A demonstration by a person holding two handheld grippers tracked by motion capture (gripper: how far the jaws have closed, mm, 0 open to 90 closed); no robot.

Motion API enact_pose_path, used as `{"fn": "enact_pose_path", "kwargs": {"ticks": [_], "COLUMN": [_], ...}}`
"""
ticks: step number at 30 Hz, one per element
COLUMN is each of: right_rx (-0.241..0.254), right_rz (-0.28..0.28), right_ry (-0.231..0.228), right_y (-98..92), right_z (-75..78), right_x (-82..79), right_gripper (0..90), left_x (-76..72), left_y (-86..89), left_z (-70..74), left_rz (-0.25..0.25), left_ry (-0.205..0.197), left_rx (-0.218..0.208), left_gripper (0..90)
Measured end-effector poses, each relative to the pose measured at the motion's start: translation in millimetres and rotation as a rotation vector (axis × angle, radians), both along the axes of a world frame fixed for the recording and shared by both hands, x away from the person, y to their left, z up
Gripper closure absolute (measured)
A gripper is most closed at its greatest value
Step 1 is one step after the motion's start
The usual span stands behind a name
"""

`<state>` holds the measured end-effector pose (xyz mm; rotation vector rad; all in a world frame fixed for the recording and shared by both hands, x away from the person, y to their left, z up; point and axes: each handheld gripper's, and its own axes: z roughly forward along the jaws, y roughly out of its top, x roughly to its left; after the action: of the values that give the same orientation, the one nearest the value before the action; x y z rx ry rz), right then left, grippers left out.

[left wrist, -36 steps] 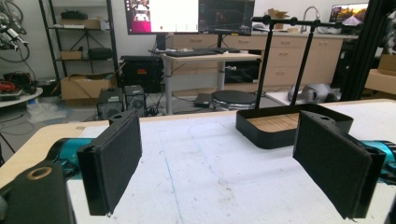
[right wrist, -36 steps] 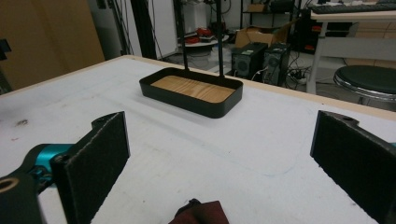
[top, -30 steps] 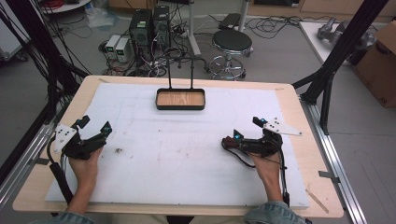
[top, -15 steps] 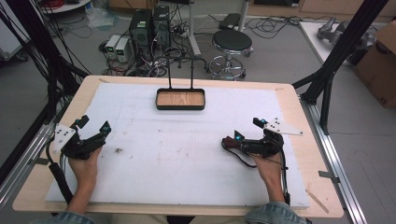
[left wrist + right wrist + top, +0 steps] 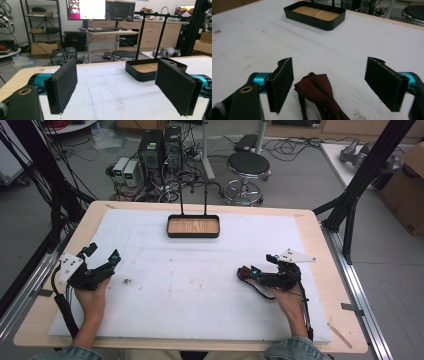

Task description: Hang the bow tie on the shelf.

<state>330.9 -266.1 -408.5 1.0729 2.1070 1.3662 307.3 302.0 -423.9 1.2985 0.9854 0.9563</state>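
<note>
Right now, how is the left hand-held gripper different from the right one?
The left hand-held gripper has nothing between its jaws; the right hand-held gripper has a dark red cloth between its jaws. The left one's jaws stand wider, while the right one's have just been closing. Both rest on the white table.

Wooden bench (image 5: 320, 250) under white sheet (image 5: 200, 285); black tray (image 5: 193, 234) at twelve o'clock, dark red cloth (image 5: 319, 92) at four.

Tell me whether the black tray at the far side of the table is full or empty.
Empty. The black tray shows its bare wooden floor in the high view, and the right gripper view shows the same uncovered wood inside its walls.
</note>
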Motion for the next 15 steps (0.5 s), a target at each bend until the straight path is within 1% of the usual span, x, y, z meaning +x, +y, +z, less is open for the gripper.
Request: {"fn": "enact_pose_path", "kwargs": {"ticks": [1, 2, 3, 6, 7, 8, 9, 10, 11, 12, 13, 14, 15], "right_rx": [0.000, -0.018, -0.018, -0.057, -0.057, -0.078, -0.078, -0.086, -0.086, -0.099, -0.099, -0.122, -0.122], "right_rz": [0.000, 0.003, 0.003, 0.011, 0.011, 0.015, 0.015, 0.032, 0.032, 0.033, 0.033, 0.040, 0.040], "right_ry": [0.000, 0.012, 0.012, 0.062, 0.062, 0.088, 0.088, 0.103, 0.103, 0.113, 0.113, 0.130, 0.130], "right_y": [0.0, -1.0, -1.0, -3.6, -3.6, -4.2, -4.2, -5.5, -5.5, -5.3, -5.3, -4.8, -4.8], "right_z": [0.0, -1.9, -1.9, -7.8, -7.8, -11.2, -11.2, -13.9, -13.9, -16.3, -16.3, -19.4, -19.4], "right_x": [0.0, 0.4, 0.4, 2.0, 2.0, 3.6, 3.6, 5.6, 5.6, 6.8, 6.8, 7.9, 7.9], "right_gripper": [23.5, 26.7, 26.7, 31.6, 31.6, 33.9, 33.9, 37.1, 37.1, 39.6, 39.6, 42.2, 42.2], "left_x": [0.0, 0.4, 0.4, 1.6, 1.6, 1.6, 1.5, 1.2, 1.2, 1.0, 1.0, 1.4, 1.6], "left_y": [0.0, 0.8, 0.8, 0.6, 0.6, -0.1, -0.2, -0.4, -0.4, 0.5, 0.5, 0.6, 0.7], "left_z": [0.0, -0.1, -0.1, -0.9, -0.9, -0.9, -0.7, -0.4, -0.4, -0.3, -0.3, -0.6, -0.7], "left_rz": [0.000, 0.005, 0.005, 0.003, 0.003, 0.003, 0.000, 0.000, 0.000, 0.004, 0.004, 0.005, 0.006], "left_ry": [0.000, -0.004, -0.004, 0.005, 0.005, 0.003, 0.002, -0.003, -0.003, -0.002, -0.002, -0.004, -0.002], "left_rx": [0.000, -0.009, -0.009, -0.007, -0.007, -0.007, -0.001, -0.005, -0.005, -0.006, -0.006, -0.015, -0.016], "left_gripper": [18.3, 18.3, 18.3, 18.3, 18.3, 18.3, 18.3, 18.5, 18.5, 18.5, 18.5, 18.5, 18.5]}}
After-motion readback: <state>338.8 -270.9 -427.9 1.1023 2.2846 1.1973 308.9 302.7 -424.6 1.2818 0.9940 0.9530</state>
